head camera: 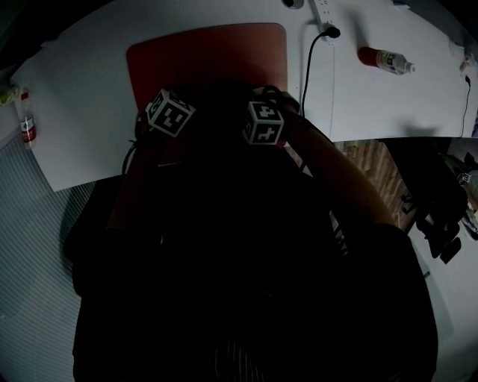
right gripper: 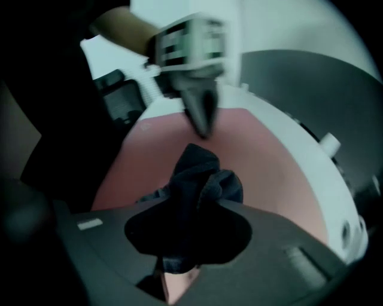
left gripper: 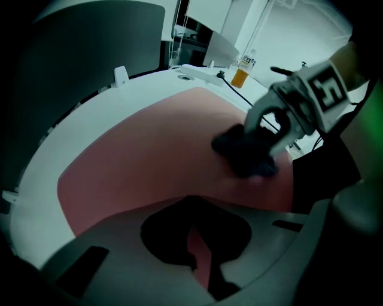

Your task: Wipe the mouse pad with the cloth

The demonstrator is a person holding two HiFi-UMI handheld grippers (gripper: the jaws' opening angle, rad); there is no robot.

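A red mouse pad (head camera: 209,52) lies on the white table (head camera: 373,104). The head view is dark, and only the marker cubes of my left gripper (head camera: 170,112) and right gripper (head camera: 263,123) show above the pad's near part. My right gripper (right gripper: 179,263) is shut on a crumpled dark cloth (right gripper: 200,179), which rests on the pad (right gripper: 263,161). From the left gripper view, the cloth (left gripper: 242,152) sits under the right gripper (left gripper: 263,158) at the pad's right side. My left gripper (left gripper: 194,251) hovers over the pad (left gripper: 149,155), jaws together and holding nothing. It points down just beyond the cloth (right gripper: 203,122).
A power strip (head camera: 325,15) with a black cable (head camera: 308,67) lies right of the pad. A red and white spray bottle (head camera: 385,60) lies farther right. A small bottle (head camera: 27,123) stands at the table's left edge, and an orange bottle (left gripper: 241,72) at the back.
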